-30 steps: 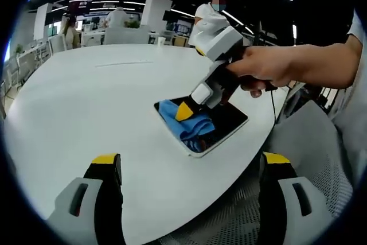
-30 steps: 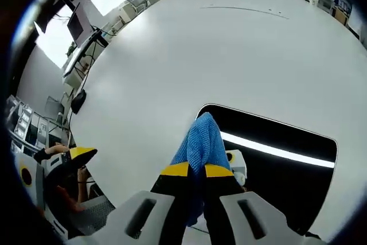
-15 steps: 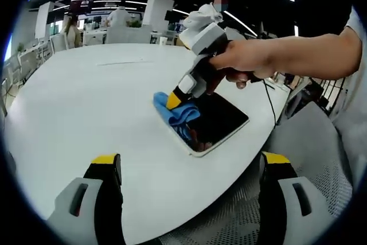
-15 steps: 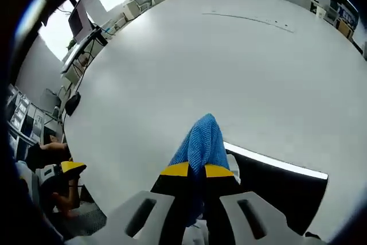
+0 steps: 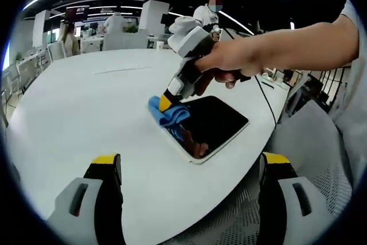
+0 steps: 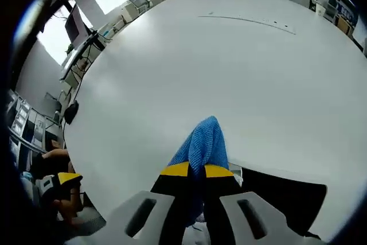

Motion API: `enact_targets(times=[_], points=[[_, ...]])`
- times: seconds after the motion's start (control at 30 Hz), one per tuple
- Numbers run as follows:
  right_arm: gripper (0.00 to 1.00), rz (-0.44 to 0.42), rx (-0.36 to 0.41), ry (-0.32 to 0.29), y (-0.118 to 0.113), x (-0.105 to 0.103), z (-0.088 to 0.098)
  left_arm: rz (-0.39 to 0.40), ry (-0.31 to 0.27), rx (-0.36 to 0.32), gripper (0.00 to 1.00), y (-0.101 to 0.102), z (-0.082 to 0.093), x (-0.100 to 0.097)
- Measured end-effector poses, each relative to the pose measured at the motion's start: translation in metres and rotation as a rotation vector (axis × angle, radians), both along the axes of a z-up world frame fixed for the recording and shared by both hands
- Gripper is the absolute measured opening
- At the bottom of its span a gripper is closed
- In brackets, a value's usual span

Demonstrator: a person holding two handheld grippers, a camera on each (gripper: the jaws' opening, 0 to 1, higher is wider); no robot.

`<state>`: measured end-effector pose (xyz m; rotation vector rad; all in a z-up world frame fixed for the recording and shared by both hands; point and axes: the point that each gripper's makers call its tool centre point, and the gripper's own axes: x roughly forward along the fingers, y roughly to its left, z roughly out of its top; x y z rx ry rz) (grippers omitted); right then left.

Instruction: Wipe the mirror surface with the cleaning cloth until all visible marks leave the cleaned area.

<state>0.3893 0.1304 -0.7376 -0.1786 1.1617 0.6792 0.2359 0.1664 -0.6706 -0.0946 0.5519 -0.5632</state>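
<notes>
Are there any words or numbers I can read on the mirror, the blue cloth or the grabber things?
None can be read.
mirror: dark glass, no writing.
blue cloth: plain, no label.
right gripper and left gripper: no print showing.
Background screens: too blurred to read.

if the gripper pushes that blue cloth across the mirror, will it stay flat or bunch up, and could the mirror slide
The cloth looks soft and floppy: it already lies crumpled in folds under the right gripper, so it will likely bunch further when pushed. The mirror looks thin and flat, lying loose near the edge of the smooth table; a firm sideways push might slide it.
</notes>
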Motion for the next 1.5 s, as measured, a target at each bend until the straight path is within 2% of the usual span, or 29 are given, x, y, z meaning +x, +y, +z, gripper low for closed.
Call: enact_targets(times=[0.13,0.2,0.3,0.37,0.43,0.5,0.57,0.67,0.93,1.13,1.27,1.5], points=[[0.02,0.018,-0.012,-0.006,0.0,0.001,-0.001,0.027,-0.032,-0.001,0.99,0.002,0.013,0.007],[0.02,0.092,-0.024,-0.033,0.0,0.001,0.0,0.037,-0.029,-0.019,0.99,-0.001,0.018,0.012],[0.02,0.047,-0.023,-0.007,0.001,0.002,0.0,0.062,-0.038,-0.022,0.99,-0.008,0.023,0.019],[0.02,0.05,-0.025,-0.003,0.001,0.002,0.0,0.048,-0.052,-0.007,0.99,-0.017,0.019,0.017],[0.02,0.052,-0.028,-0.002,0.001,0.002,-0.001,0.009,-0.037,0.054,0.99,-0.018,0.009,0.013],[0.02,0.051,-0.032,-0.001,0.001,0.002,-0.001,0.016,-0.05,0.045,0.99,-0.016,0.009,0.012],[0.02,0.048,-0.032,0.0,0.001,0.002,-0.001,0.055,-0.019,0.017,0.99,-0.01,0.005,0.013],[0.02,0.047,-0.035,-0.004,0.001,0.002,-0.001,0.069,-0.034,0.004,0.99,-0.007,0.007,0.016],[0.02,0.068,-0.026,-0.008,0.0,0.001,0.0,0.062,-0.055,0.015,0.99,-0.008,0.009,0.018],[0.02,0.066,-0.008,-0.015,-0.007,0.001,-0.001,0.034,-0.053,0.054,0.99,-0.01,0.006,0.015],[0.02,0.036,0.009,-0.005,-0.013,0.005,-0.001,0.041,-0.034,0.039,0.99,-0.009,0.004,0.016],[0.02,0.04,0.005,-0.016,-0.021,0.004,0.0,0.054,-0.03,0.041,0.99,-0.007,0.003,0.016]])
